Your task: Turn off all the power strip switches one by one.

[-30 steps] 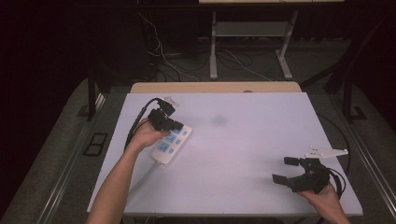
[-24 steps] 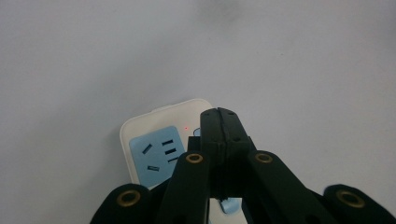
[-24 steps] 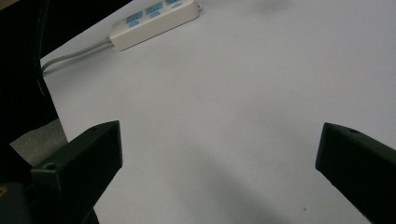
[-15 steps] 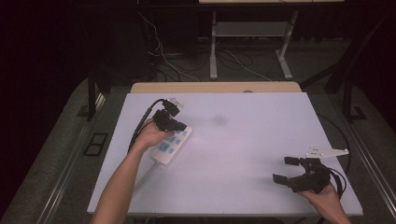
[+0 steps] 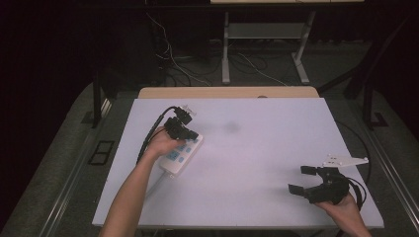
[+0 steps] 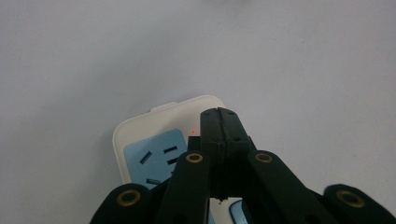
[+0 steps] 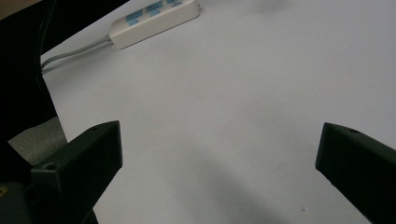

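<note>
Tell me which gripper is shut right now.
The left gripper: its jaws are pressed together over the end of the power strip, by the red light. The right gripper is wide open above the bare table, holding nothing.

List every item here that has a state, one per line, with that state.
power strip: lying flat on the white table, sockets up, nothing plugged into the sockets in view, small red light on.
left gripper: jaws shut together, tips over the strip's end, gripping nothing.
right gripper: jaws wide open, empty, at the table's near right corner.
</note>
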Available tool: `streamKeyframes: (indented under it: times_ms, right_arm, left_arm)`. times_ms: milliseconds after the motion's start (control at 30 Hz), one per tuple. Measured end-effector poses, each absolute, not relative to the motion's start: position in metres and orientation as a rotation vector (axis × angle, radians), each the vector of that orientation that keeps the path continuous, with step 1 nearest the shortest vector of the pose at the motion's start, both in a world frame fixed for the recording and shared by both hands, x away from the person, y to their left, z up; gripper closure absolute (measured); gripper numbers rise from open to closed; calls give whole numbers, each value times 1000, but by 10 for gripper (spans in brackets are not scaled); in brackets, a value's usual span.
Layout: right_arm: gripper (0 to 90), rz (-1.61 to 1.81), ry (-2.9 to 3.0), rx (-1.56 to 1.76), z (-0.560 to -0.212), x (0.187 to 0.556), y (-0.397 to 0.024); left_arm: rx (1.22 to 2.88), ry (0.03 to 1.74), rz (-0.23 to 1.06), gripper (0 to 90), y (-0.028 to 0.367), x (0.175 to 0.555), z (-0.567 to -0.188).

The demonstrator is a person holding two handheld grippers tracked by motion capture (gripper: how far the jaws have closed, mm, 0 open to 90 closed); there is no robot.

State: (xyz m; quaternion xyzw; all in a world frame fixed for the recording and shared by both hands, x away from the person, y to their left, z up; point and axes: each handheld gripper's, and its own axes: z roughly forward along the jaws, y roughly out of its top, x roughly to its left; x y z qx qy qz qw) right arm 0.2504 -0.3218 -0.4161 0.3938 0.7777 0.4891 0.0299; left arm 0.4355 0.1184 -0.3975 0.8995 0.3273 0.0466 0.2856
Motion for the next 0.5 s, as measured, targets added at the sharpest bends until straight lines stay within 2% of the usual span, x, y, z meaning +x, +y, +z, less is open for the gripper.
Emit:
streamKeyframes:
  times_ms: [500]
  right_arm:
    - [4,1503,2393,1217,-416,250,-324]
  left_arm:
    - [2410,862,127,895,115,437,-404]
